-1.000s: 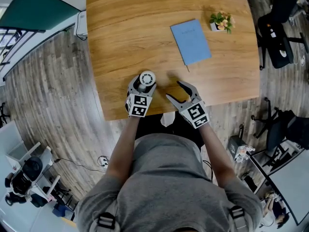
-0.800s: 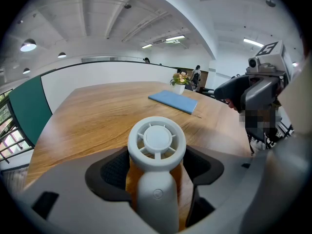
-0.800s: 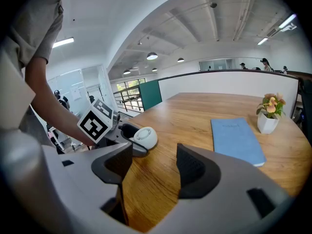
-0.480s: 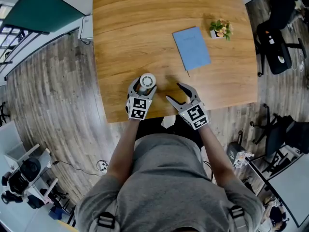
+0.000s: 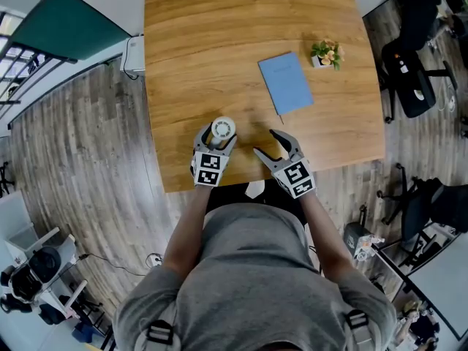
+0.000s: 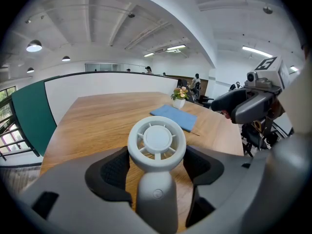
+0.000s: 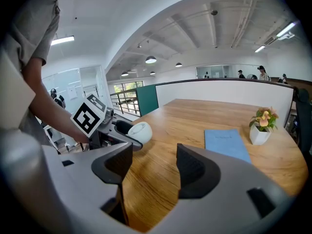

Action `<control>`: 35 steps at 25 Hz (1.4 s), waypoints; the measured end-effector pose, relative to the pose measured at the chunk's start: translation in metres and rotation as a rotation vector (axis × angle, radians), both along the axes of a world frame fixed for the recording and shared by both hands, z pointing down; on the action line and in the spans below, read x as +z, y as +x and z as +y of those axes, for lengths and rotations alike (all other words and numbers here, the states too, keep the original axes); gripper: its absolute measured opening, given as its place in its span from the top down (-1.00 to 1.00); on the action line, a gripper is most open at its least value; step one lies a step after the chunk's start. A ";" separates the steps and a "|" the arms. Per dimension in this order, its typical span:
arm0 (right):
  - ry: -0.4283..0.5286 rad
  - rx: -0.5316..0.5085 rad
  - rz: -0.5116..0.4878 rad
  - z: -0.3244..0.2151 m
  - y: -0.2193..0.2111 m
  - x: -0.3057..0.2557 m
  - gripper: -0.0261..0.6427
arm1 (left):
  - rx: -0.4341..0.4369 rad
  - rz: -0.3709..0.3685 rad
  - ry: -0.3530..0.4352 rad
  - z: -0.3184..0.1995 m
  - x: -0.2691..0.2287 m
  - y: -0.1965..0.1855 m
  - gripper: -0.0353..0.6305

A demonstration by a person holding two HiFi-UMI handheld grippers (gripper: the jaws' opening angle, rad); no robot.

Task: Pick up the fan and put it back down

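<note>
left gripper (image 6: 157, 165) has the fan (image 6: 157, 140) pinched by its round head, one pad on each side, with the handle pointing back toward the camera. it's a little white handheld fan, and in the head view it sits at roughly the 7 o'clock part of the wooden table (image 5: 205, 42), close to the near edge. in the left gripper view there's wood grain showing under the head and nothing propping it up, so my read is that it's off the surface and carried by the jaws alone — can't swear to how high though.

right gripper (image 7: 155, 169) is spread wide with nothing in it, just bare tabletop between the pads. it hangs beside the left one, at about 3 o'clock from the fan, near it but not touching.

a blue notebook (image 5: 286, 83) lies at around 1 o'clock from the fan, well apart, and a small potted plant (image 5: 324, 53) stands just past the notebook's far right corner. neither is in the way.

so progress-wise, the pick-up half looks done or nearly so — what's left is lowering it back to the table and letting go.
</note>
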State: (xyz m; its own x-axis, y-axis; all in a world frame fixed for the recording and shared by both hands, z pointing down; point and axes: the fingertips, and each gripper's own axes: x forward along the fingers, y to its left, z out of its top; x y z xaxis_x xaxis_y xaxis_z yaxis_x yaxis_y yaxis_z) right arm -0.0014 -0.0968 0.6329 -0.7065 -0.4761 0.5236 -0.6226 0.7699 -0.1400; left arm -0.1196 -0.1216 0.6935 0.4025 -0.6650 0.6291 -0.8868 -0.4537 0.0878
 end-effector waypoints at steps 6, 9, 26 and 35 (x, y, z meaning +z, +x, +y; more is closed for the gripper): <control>0.033 0.041 0.015 -0.010 0.014 -0.012 0.06 | 0.002 0.020 0.033 -0.006 -0.020 -0.001 -0.19; 0.045 0.059 0.022 -0.013 0.020 -0.018 0.06 | 0.005 0.028 0.056 -0.009 -0.030 0.001 -0.19; 0.098 0.139 0.004 -0.032 0.036 -0.041 0.07 | 0.055 0.063 0.142 -0.033 -0.086 0.010 -0.19; 0.141 0.181 -0.014 -0.053 0.043 -0.060 0.09 | 0.054 0.046 0.178 -0.047 -0.120 0.003 -0.19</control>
